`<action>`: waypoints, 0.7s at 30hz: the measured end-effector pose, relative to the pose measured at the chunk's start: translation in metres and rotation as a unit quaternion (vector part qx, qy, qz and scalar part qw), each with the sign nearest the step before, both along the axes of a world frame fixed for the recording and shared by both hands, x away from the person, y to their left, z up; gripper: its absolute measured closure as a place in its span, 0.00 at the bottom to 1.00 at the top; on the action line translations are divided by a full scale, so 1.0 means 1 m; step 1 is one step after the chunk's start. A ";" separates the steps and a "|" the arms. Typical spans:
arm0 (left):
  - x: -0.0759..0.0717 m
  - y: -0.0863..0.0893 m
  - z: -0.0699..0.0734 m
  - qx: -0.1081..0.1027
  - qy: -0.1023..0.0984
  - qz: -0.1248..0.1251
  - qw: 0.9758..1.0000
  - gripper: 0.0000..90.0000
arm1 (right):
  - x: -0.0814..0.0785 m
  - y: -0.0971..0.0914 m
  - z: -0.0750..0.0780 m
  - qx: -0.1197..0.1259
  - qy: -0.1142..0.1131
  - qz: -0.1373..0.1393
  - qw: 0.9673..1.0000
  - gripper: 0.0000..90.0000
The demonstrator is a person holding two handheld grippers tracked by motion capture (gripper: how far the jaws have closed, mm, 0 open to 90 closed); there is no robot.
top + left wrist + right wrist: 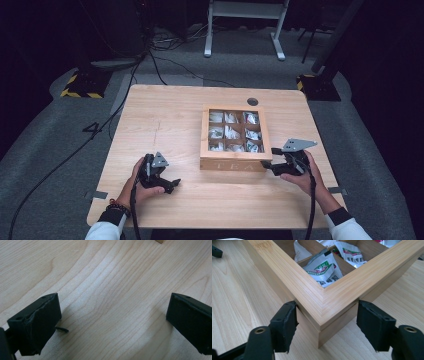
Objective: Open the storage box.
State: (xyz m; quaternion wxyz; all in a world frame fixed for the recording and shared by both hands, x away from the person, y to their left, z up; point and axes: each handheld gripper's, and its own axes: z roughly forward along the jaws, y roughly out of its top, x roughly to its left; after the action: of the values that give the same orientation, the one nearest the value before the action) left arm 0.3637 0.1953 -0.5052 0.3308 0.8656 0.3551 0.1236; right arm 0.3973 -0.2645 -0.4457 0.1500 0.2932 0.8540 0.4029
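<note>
The tea box [322, 297] is running off the top edge of the right gripper view, leaving just its near corner and a few sachets [323, 268] whose print is too small to read. In the left gripper view, a sliver of the box [159, 241] is peeking in at the top edge. In the high view the person's sleeves [102, 231] are getting cropped at the bottom.

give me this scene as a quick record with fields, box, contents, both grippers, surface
box: square wooden tea box with nine compartments, lid frame down
contents: white sachets in the compartments
right gripper: right gripper straddles the box's near right corner, one jaw on each side; contact unclear
left gripper: left gripper open over bare wood, left of the box
surface: light wooden table
</note>
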 end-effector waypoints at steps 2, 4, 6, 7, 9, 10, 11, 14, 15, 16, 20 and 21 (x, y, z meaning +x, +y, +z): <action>0.000 0.000 0.000 0.000 0.000 0.000 1.000 0.00 | 0.002 0.003 -0.001 0.002 0.007 0.001 1.000 0.35; 0.000 0.000 0.000 0.000 0.000 0.000 1.000 0.00 | 0.002 0.003 -0.001 0.002 0.008 0.000 1.000 0.35; 0.000 0.000 0.000 0.000 0.000 0.000 1.000 0.00 | 0.003 0.002 -0.001 0.010 0.011 -0.003 1.000 0.35; 0.000 0.000 0.000 0.000 0.000 0.000 1.000 0.00 | 0.003 0.002 -0.001 0.010 0.011 -0.003 1.000 0.35; 0.000 0.000 0.000 0.000 0.000 0.000 1.000 0.00 | 0.003 0.002 0.000 0.010 0.011 -0.003 1.000 0.35; 0.000 0.000 0.000 0.000 0.000 0.000 1.000 0.00 | 0.002 0.002 0.000 0.009 0.009 -0.005 1.000 0.35; 0.000 0.000 0.000 0.000 0.000 0.000 1.000 0.00 | 0.002 0.002 0.000 0.008 0.008 -0.005 1.000 0.35; 0.000 0.000 0.000 -0.001 -0.001 0.001 1.000 0.00 | 0.001 0.001 0.002 0.010 0.002 -0.007 1.000 0.35; 0.000 0.000 0.000 -0.001 -0.001 0.001 1.000 0.00 | 0.001 0.001 0.002 0.010 0.002 -0.007 1.000 0.35; 0.000 0.000 0.000 -0.001 -0.001 0.001 1.000 0.00 | 0.001 0.001 0.002 0.011 -0.002 -0.008 1.000 0.35; 0.000 0.000 0.000 0.000 -0.001 0.000 1.000 0.00 | -0.002 0.002 0.006 0.007 -0.016 -0.009 1.000 0.34; 0.000 0.000 0.000 0.000 -0.001 0.000 1.000 0.00 | -0.002 0.001 0.006 0.009 -0.016 -0.010 1.000 0.34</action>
State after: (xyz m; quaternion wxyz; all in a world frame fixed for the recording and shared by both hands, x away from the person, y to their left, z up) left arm 0.3637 0.1951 -0.5052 0.3314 0.8655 0.3545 0.1241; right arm 0.3954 -0.2630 -0.4397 0.1652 0.2960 0.8448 0.4140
